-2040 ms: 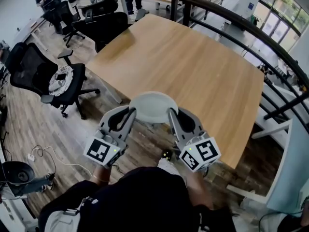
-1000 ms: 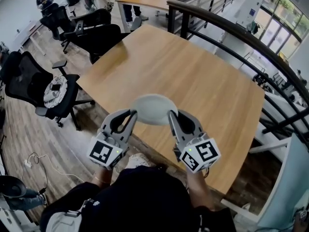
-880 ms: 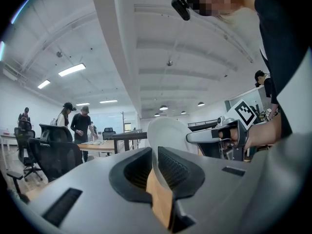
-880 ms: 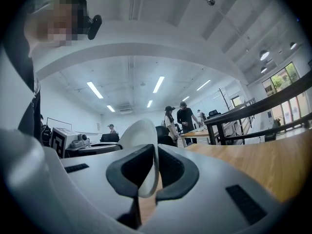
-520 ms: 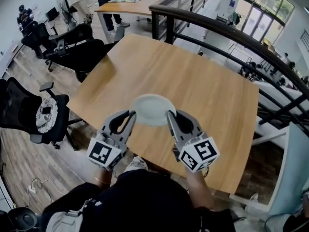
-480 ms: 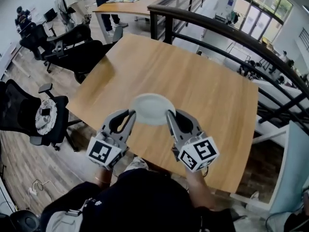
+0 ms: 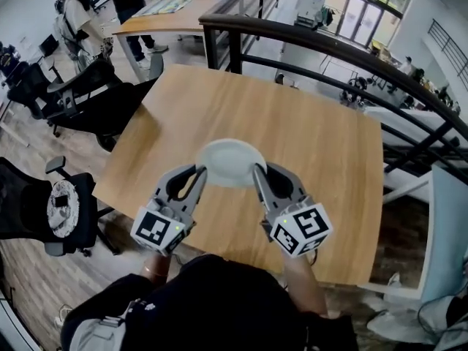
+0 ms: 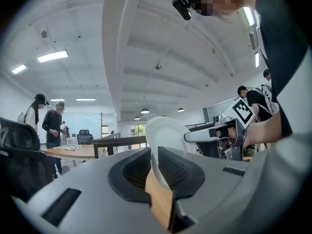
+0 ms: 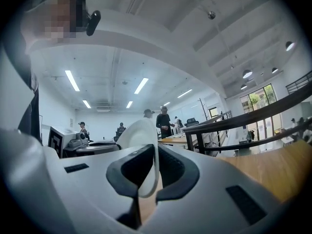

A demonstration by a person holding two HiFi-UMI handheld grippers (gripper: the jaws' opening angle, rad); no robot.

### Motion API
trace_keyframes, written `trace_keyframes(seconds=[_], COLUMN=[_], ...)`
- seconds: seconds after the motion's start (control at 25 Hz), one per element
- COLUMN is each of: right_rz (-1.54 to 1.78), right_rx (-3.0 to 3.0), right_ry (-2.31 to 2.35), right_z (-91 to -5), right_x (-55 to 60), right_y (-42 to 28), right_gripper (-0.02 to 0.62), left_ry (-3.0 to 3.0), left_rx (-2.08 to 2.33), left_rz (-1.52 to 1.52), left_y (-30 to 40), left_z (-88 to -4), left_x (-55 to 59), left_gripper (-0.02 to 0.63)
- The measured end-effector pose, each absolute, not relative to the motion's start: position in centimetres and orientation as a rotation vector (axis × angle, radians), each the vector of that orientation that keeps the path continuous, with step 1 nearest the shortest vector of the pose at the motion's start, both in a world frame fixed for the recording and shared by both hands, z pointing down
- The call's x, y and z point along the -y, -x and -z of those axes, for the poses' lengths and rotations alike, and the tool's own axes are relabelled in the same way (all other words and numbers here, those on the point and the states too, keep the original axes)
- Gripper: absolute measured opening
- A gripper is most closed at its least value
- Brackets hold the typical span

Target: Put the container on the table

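A white shallow container point(image 7: 231, 162), like a small bowl, hangs above the near part of the wooden table point(image 7: 307, 137). My left gripper point(image 7: 199, 172) is shut on its left rim and my right gripper point(image 7: 257, 171) is shut on its right rim. In the left gripper view the container's white rim point(image 8: 157, 140) sits pinched between the dark ribbed pads, with the right gripper across from it. The right gripper view shows the same rim point(image 9: 144, 145) clamped edge-on between its pads. Both grippers point level over the table.
A black railing point(image 7: 322, 46) curves along the table's far and right sides. Black office chairs point(image 7: 44, 210) stand at the left, one by the table's left edge point(image 7: 95, 104). A second table point(image 7: 164, 13) with people beside it lies far left.
Both grippers have carried the container forward from the table's near edge to over its surface. The grip on both rims is unchanged.
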State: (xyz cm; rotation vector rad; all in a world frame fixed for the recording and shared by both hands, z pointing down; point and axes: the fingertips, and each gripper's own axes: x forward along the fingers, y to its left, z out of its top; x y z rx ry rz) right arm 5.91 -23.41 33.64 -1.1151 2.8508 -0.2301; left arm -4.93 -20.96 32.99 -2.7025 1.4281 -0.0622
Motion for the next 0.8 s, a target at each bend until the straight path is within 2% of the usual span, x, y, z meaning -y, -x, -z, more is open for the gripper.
trace_keyframes(seconds=[0.8], right_rz=[0.275], right_rx=[-2.819], right_ry=[1.211], right_z=[-35.7], right_x=[27.5], right_y=[-0.7], right_gripper=[0.024], left_ry=[2.755], left_rx=[-1.347], left_rz=[0.1], left_y=[10.3], left_z=[-35.0], left_x=[25.6], left_gripper=[0.042])
